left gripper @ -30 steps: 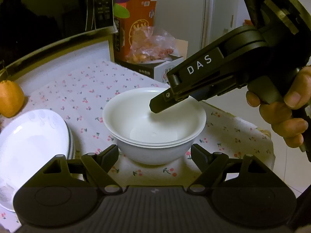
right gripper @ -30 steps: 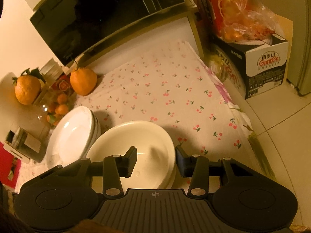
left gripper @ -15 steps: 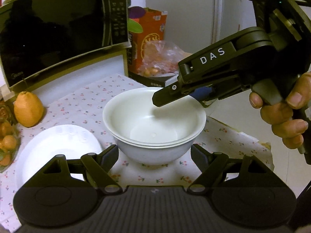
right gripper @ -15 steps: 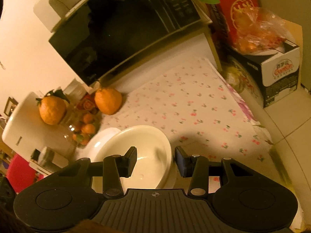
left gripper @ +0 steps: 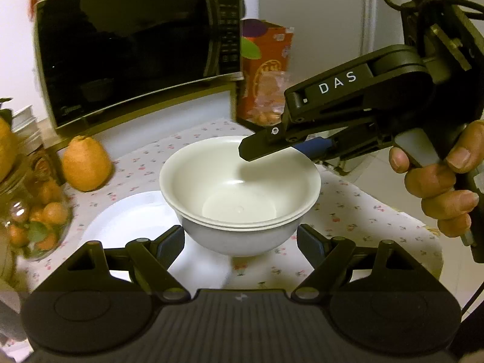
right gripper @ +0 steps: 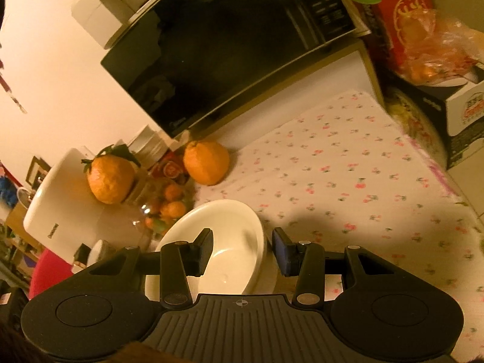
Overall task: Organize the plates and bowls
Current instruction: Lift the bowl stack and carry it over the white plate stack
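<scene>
Two nested white bowls (left gripper: 236,187) hang just above the cherry-print tablecloth (left gripper: 357,211), partly over a stack of white plates (left gripper: 130,220). My left gripper (left gripper: 240,239) is shut on the lower body of the stack, one pad on each side. My right gripper (left gripper: 284,148), held by a hand (left gripper: 441,187), comes in from the right. It clasps the far right rim, one finger inside the bowl and one outside. In the right wrist view the bowls (right gripper: 230,257) sit between the right gripper (right gripper: 242,251) fingers. The plates are hidden there.
A black microwave (left gripper: 130,51) stands at the back. An orange (left gripper: 86,163) and a glass jar of small oranges (left gripper: 33,211) sit left of the plates. A red box and a bag of fruit (left gripper: 266,69) are behind. The table ends at the right (left gripper: 423,233).
Both grippers rose and shifted left together with the bowls between them. The bowls left the cloth and now overlap the plates. The microwave and jar came into view.
</scene>
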{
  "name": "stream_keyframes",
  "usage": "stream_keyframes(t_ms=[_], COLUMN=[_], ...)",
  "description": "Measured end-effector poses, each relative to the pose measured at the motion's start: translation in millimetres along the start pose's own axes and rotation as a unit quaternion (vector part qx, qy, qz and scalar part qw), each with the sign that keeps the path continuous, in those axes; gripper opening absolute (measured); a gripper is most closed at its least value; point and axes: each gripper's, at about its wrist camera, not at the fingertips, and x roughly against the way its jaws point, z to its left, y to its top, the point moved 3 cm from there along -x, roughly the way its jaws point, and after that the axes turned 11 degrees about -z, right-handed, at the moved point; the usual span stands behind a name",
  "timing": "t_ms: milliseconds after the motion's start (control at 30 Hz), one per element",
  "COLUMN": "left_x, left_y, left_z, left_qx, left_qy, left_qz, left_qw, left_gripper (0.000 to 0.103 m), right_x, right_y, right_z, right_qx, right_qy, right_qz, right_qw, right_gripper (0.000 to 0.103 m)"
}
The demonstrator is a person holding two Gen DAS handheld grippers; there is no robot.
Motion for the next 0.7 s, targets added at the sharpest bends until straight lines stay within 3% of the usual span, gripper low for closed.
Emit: stream_keyframes(t_ms=[700], left_x=[6], left_y=[-21], left_z=[52], left_qx=[0.027], left_qy=[0.049], left_qz=[0.034], left_qw=[0.9978], left_gripper=[0.077], right_x=[-67], right_y=[-20], right_z=[36], right_qx=[-0.026], right_qy=[0.022], right_qz=[0.019], right_qw=[0.999], right_gripper=[0.042])
